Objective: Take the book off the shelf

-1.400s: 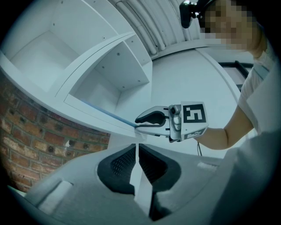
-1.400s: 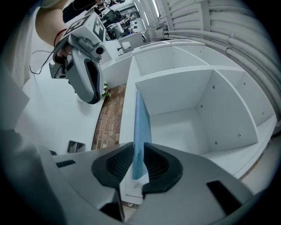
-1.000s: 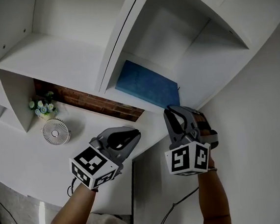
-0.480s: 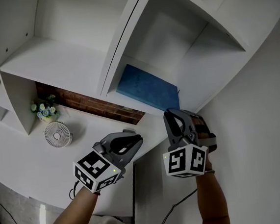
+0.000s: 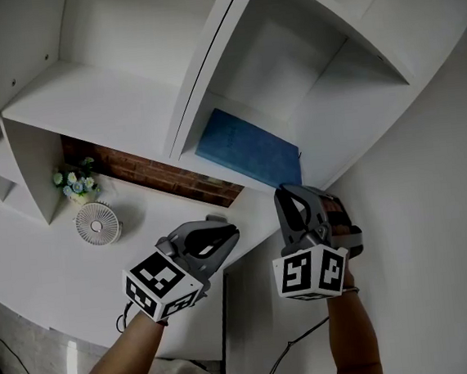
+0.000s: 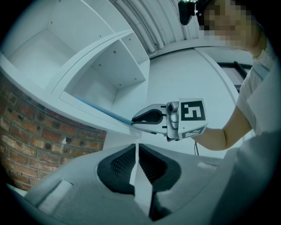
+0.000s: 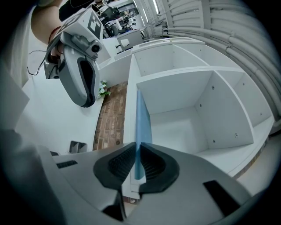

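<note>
A thin blue book (image 5: 246, 148) lies flat on the floor of the white shelf compartment (image 5: 305, 76), with its near right corner at the shelf's front edge. My right gripper (image 5: 287, 192) is at that corner. In the right gripper view the book (image 7: 142, 123) runs edge-on between the pads, and the right gripper (image 7: 137, 154) is shut on it. My left gripper (image 5: 225, 228) hangs below the shelf to the left, shut with nothing between its pads. From the left gripper view the book (image 6: 96, 108) shows as a thin blue line ending at the right gripper (image 6: 136, 119).
A small white fan (image 5: 97, 222) and a pot of flowers (image 5: 74, 182) stand on the white desk (image 5: 37, 275) at the left. A brick strip (image 5: 159, 177) runs under the shelf. A white wall (image 5: 435, 228) rises at the right. A further shelf bay (image 5: 85, 98) lies left.
Both grippers have drifted slightly down and toward me. The book lies in the same place on the shelf, with the right gripper still at its corner.
</note>
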Available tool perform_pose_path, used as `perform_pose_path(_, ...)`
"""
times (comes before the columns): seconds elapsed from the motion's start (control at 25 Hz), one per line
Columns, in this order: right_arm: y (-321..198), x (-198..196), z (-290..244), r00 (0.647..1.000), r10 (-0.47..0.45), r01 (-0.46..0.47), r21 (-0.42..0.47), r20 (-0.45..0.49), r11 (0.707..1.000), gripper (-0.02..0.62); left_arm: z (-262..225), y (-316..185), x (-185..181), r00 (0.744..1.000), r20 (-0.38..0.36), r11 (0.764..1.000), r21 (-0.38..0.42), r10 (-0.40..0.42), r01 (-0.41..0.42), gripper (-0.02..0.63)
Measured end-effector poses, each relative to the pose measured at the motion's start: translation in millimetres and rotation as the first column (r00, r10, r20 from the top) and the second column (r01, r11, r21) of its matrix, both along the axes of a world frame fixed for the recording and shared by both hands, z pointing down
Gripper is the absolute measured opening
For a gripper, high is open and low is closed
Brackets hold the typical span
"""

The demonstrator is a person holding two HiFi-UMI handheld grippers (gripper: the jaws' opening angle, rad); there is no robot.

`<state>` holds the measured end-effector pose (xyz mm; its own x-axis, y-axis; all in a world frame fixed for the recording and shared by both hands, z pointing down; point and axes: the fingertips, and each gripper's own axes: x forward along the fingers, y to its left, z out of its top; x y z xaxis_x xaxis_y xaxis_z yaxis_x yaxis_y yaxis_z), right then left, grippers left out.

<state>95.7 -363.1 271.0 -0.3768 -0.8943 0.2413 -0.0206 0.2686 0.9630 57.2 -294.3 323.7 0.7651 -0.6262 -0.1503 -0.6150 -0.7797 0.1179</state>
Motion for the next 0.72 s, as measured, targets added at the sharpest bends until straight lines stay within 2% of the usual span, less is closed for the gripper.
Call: perform_pose_path(0.72,28,12,1,1.0,0.007,-0.007,0.005,0.017,1.0,0.048,-1,5,3,1.0,0.012,1.0,0.001,0.018,-0.018,0.011)
